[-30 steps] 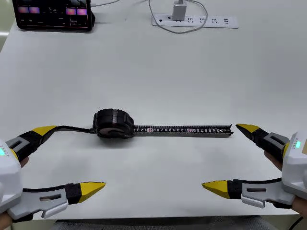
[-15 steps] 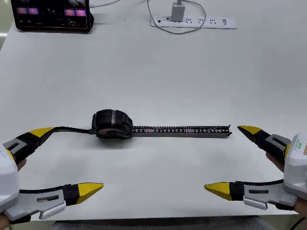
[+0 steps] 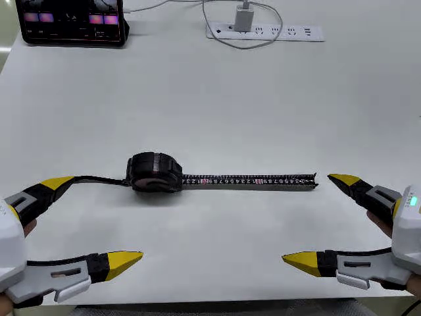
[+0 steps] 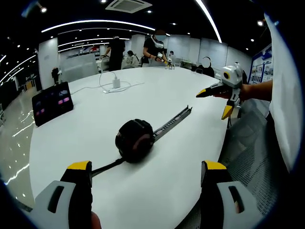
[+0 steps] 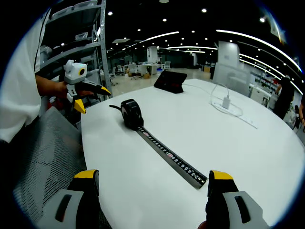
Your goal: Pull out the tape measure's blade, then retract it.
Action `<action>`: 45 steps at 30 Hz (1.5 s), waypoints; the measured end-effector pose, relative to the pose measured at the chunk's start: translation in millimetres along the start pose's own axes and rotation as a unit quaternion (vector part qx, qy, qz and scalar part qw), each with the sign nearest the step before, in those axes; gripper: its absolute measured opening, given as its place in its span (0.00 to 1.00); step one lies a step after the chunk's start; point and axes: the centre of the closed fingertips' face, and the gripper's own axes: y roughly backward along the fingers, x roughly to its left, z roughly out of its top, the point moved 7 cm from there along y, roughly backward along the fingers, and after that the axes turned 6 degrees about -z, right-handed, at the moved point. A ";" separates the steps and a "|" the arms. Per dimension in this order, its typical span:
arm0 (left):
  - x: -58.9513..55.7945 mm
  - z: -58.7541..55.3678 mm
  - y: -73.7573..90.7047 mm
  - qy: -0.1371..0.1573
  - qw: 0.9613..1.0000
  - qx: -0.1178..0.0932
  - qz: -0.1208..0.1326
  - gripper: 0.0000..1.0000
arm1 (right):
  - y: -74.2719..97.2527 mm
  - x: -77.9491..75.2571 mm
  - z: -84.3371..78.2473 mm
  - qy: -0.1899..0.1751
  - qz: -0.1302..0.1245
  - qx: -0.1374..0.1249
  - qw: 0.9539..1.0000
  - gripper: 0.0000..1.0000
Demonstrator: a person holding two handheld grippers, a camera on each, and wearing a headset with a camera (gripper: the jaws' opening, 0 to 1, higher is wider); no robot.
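a white desk (image 3: pixel 217 105) carries a dark tablet (image 3: pixel 72 23) with a lit screen at its far left corner, and a white power strip (image 3: pixel 289 31) with what looks like a charger (image 3: pixel 244 16) plugged in.

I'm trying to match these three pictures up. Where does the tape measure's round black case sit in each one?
Head view: tape measure case left of centre, blade running right.
Left gripper view: case near the middle, blade heading up-right.
Right gripper view: case upper left of centre, blade coming down-right.
Shared landmark: the dark tablet, top left, far left and top centre respectively.
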 end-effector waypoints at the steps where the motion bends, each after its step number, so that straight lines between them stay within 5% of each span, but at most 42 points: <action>1: -0.2 0.4 -0.5 0.003 1.000 -0.001 -0.003 0.93 | 0.0 -0.3 0.1 0.000 0.001 0.001 1.000 0.94; 20: -6.7 10.6 -20.1 0.021 1.000 -0.003 -0.008 0.98 | -1.2 -3.3 -0.6 0.007 0.000 0.007 1.000 0.92; 27: -4.0 14.7 -32.0 0.031 1.000 0.002 0.002 0.97 | 0.0 -5.9 -0.5 0.002 -0.002 0.004 1.000 0.93; 45: 7.0 27.3 -62.8 0.077 0.996 -0.023 0.033 0.94 | 4.0 -16.2 4.4 0.000 -0.018 -0.007 1.000 0.90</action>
